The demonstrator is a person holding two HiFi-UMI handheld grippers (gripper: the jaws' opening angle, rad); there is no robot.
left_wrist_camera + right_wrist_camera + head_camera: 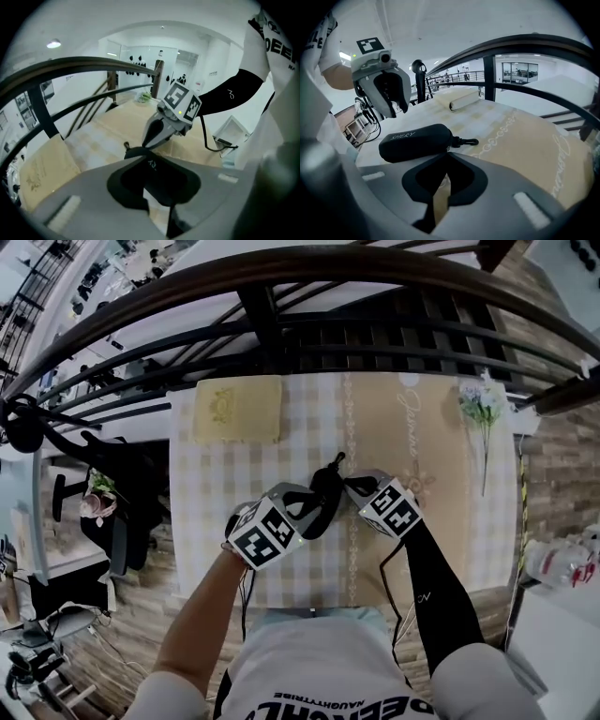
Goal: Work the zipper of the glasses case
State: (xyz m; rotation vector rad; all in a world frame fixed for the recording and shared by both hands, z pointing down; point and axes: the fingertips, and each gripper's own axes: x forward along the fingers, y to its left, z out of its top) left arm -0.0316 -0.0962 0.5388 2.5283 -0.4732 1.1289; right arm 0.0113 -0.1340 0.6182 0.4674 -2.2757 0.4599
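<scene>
Presently: glasses case (415, 142) loose on worktop (520, 136); left gripper (158, 208) and right gripper (439, 199), 2 in all, parted and empty. Hazard: zipper tugged while case unpinned, case likely skids.

The left gripper (388, 104) hangs over the far end of the black soft zip-up glasses case (415, 142), and the right gripper (149, 139) is close at its clip end. Beyond the case the checked tablecloth (309, 418) lies open up to the cream folded cloth (237, 409) and the dark curved railing (309, 263).
</scene>
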